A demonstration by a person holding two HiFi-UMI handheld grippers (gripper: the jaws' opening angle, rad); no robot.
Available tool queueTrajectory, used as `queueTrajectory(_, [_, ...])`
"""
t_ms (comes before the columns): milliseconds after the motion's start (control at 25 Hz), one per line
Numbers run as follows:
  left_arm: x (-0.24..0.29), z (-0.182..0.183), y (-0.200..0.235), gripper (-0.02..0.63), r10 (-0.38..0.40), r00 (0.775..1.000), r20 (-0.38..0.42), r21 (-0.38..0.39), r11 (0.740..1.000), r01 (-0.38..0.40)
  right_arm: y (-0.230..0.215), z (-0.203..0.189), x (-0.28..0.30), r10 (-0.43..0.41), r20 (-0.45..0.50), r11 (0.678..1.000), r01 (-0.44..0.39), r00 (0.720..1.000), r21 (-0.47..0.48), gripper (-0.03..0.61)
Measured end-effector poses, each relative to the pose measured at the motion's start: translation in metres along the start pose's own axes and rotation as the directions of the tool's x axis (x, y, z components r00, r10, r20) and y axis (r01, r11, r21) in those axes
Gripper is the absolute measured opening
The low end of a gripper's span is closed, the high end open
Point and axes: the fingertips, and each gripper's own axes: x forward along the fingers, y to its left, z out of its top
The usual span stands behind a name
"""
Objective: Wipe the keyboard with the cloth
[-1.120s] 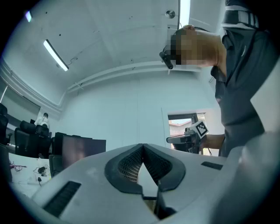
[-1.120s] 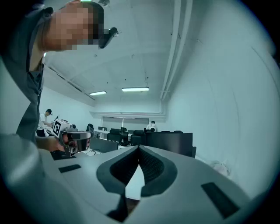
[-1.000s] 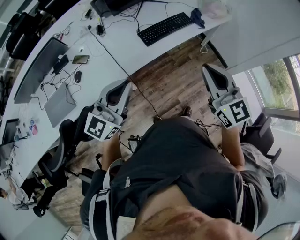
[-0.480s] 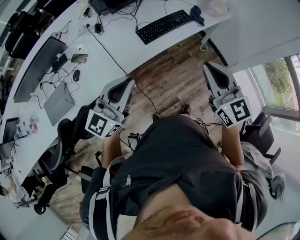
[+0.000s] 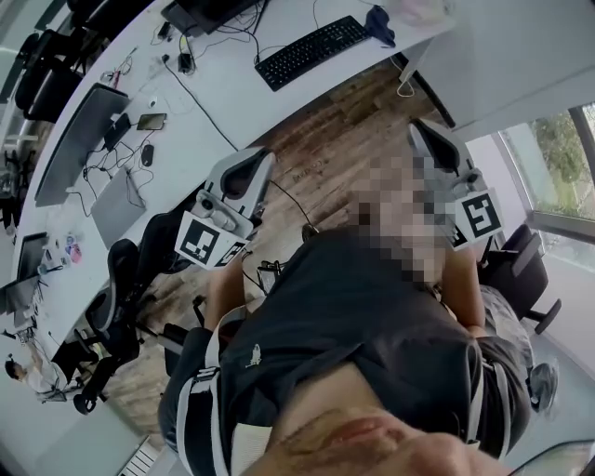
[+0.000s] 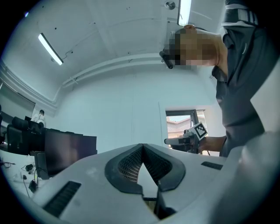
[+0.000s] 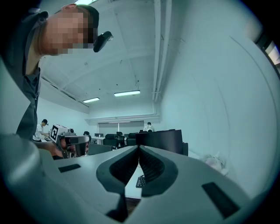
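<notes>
Long white curved desk (image 5: 232,102) ran across the top of the head view, w/ wood-plank floor (image 5: 325,139) between it and the person. Flat black keyboard (image 5: 311,51) lay on the desk's far right part, and a crumpled dark-blue cloth (image 5: 378,20) sat just beside its right end, well apart from both grippers.

Left gripper (image 6: 142,146): fingers closed tip to tip, nothing between them. Right gripper (image 7: 139,148): fingers likewise pressed together at the tips, holding nothing. Both were held over the floor, short of the desk.

Only the head view showed the cloth and the whole keyboard. Right gripper view caught just a sliver of keyboard below its fingers, plus dark monitors. Left gripper view showed neither, only a white wall, a window and the other gripper.
</notes>
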Motion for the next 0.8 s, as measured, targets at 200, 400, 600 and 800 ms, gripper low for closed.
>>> queueTrajectory(200, [0.064, -0.004, -0.022, 0.005, 0.019, 1.0, 0.001, -0.011, 1.0, -0.019, -0.056, -0.002, -0.021, 0.019, 0.011, 1.0, -0.019, 1.0, -0.004, 0.009])
queueTrajectory(400, [0.126, -0.01, -0.032, 0.005, 0.058, 0.998, 0.001, -0.077, 0.995, -0.057, -0.104, -0.027, -0.026, 0.051, -0.043, 0.998, -0.05, 0.998, 0.033, 0.009])
queueTrajectory(600, [0.174, -0.006, -0.037, 0.005, 0.058, 0.998, -0.008, -0.011, 0.998, -0.058, -0.128, -0.016, -0.011, 0.122, -0.011, 0.993, -0.122, 0.992, 0.011, 0.009])
queueTrajectory(800, [0.206, -0.006, -0.04, 0.005, 0.004, 1.0, -0.026, 0.079, 0.997, -0.002, -0.139, -0.024, 0.009, 0.138, 0.004, 0.99, -0.138, 0.99, 0.022, 0.009])
